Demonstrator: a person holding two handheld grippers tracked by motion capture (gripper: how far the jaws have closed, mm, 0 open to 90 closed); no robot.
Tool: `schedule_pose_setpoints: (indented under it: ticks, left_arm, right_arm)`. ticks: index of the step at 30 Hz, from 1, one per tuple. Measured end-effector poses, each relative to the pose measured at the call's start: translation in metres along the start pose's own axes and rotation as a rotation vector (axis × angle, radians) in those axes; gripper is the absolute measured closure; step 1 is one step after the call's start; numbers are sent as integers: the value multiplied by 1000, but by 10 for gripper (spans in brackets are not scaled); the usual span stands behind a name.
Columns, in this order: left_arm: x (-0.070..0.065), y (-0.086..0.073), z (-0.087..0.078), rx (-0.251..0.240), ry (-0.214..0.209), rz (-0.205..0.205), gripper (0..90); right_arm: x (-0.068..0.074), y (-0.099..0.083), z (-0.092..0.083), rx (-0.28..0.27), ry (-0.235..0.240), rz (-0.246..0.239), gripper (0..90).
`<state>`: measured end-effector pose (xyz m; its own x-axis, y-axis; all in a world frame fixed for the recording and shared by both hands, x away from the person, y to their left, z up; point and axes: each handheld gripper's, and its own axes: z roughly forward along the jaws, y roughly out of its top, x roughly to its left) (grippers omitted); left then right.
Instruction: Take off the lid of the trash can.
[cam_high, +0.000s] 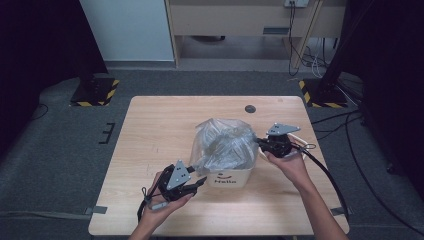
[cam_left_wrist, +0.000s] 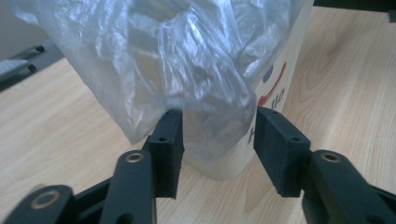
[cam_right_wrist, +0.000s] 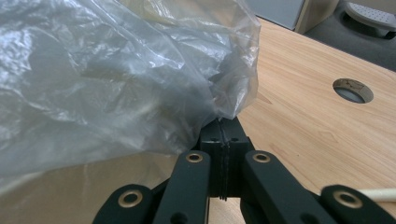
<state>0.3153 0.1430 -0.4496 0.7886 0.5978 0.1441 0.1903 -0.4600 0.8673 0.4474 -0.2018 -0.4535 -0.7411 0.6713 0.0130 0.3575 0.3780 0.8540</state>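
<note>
A small white bin (cam_high: 231, 177) printed "Hello" stands at the middle right of the wooden table (cam_high: 160, 130), with a clear plastic bag (cam_high: 225, 142) puffed up out of it. My left gripper (cam_high: 200, 181) is at the bin's front left corner. In the left gripper view its jaws (cam_left_wrist: 219, 135) stand apart, with a hanging fold of the bag (cam_left_wrist: 177, 56) between them and the bin (cam_left_wrist: 275, 88) just behind. My right gripper (cam_high: 260, 143) is at the bin's right side. In the right gripper view its jaws (cam_right_wrist: 224, 126) are shut on the bag's edge (cam_right_wrist: 107, 79).
A round cable hole (cam_high: 250, 108) lies in the table top behind the bin, also seen from the right gripper (cam_right_wrist: 353, 90). Cables trail off the table's right side. Stand bases with yellow-black tape (cam_high: 95, 92) sit on the floor beyond the far corners.
</note>
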Motion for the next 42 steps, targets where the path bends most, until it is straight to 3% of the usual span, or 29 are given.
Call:
schedule_pose_setpoints:
  ticks: [13,24,26,28,42]
  left_arm:
    - [4,11,-22,-54,20,2,414]
    - [7,14,-43,-104,26,-14,399]
    - [11,17,-46,-116,36,-31,399]
    - [19,24,-45,-113,60,-55,399]
    - [57,57,-14,-80,155,-75,400]
  right_arm:
    - [-1,2,-3,0,-10,5,900]
    - [-2,2,-4,10,-20,4,899]
    - [-2,3,-6,9,-21,6,899]
    - [-2,3,-6,5,-21,5,899]
    - [-4,5,-8,-5,-17,7,900]
